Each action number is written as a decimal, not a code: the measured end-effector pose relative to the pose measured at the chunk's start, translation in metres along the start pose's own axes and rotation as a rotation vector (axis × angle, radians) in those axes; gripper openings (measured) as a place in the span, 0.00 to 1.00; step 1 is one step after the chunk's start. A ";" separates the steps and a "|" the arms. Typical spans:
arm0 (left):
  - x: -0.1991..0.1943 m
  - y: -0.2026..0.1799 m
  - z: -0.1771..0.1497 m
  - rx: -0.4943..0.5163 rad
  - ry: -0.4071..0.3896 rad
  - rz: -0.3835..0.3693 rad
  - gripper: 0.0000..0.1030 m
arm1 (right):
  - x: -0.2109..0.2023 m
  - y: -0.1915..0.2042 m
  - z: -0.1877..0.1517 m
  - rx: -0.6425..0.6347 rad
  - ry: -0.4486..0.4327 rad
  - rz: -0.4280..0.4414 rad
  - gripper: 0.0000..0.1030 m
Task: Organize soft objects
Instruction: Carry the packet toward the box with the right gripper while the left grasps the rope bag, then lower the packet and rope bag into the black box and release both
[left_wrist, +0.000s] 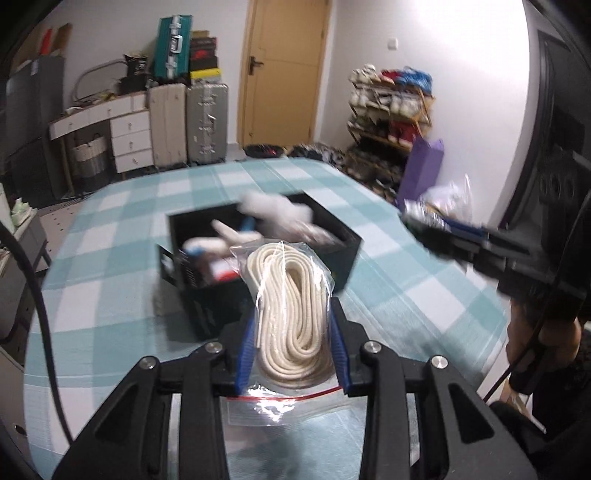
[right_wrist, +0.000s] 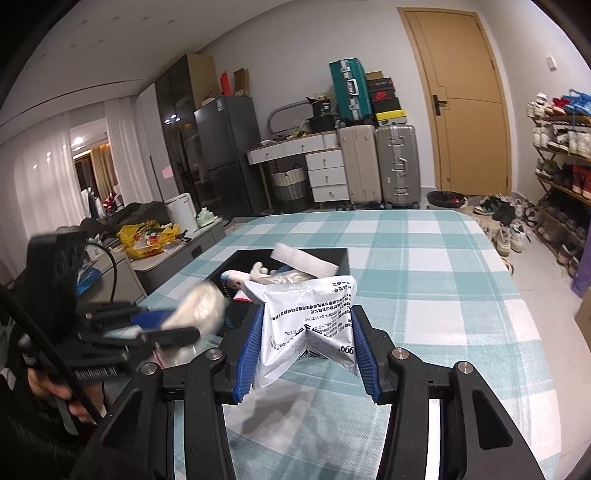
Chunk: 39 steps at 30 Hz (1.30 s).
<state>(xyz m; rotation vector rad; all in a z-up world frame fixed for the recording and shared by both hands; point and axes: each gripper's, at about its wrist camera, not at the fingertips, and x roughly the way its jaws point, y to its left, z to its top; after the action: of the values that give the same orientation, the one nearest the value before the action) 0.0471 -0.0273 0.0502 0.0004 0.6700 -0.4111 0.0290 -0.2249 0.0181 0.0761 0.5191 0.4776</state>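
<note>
Checked table (right_wrist: 424, 258) carries a black box (left_wrist: 343, 258) already crowded with soft items. Left hand-held gripper (left_wrist: 293, 332) clamps a bagged rope coil (left_wrist: 291, 295); right hand-held gripper (right_wrist: 308, 347) pinches a white packet (right_wrist: 306, 314). Slippery plastic could slide free, or both could collide over the box.

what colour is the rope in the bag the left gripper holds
Cream-white rope, seen best in the left wrist view.
</note>
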 end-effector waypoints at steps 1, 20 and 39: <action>-0.002 0.005 0.003 -0.010 -0.011 0.005 0.33 | 0.003 0.002 0.002 -0.006 0.002 0.006 0.46; 0.028 0.052 0.047 -0.085 -0.059 0.099 0.33 | 0.066 0.015 0.035 -0.073 0.058 0.050 0.46; 0.074 0.054 0.061 -0.077 -0.015 0.119 0.33 | 0.106 0.012 0.044 -0.083 0.098 0.046 0.46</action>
<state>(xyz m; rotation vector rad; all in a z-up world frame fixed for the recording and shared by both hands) 0.1559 -0.0128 0.0466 -0.0355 0.6669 -0.2710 0.1263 -0.1642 0.0098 -0.0153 0.5933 0.5496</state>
